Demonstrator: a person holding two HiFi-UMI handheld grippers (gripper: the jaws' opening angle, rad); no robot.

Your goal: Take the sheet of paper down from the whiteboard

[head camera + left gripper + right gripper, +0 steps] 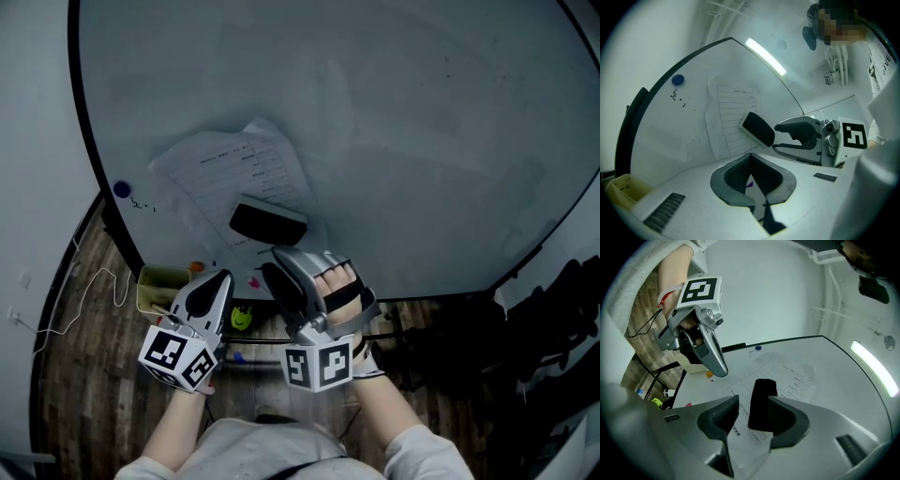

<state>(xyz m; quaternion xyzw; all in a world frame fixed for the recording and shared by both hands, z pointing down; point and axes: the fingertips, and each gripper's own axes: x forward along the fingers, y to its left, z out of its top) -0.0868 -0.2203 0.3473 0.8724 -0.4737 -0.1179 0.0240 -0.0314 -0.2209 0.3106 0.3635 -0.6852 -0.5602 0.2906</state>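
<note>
A printed sheet of paper (225, 169) lies flat against the whiteboard (403, 131), with a black eraser block (268, 223) sitting on its lower part. My right gripper (281, 258) is just below the eraser, level with the board. In the right gripper view its jaws (753, 400) stand open, and the eraser (763, 389) shows in the gap just ahead of them; the pads are not pressing on it. My left gripper (217, 278) hangs left of it and lower, shut (751, 157) with nothing held. The left gripper view also has the paper (731, 108), the eraser (758, 128) and the right gripper (780, 137).
A blue round magnet (122, 189) sticks to the board left of the paper, beside small pen marks. A yellow box (161, 281) sits at the board's lower edge, and a green object (242, 317) lies below it. Wooden floor with a white cable (89, 291) lies left.
</note>
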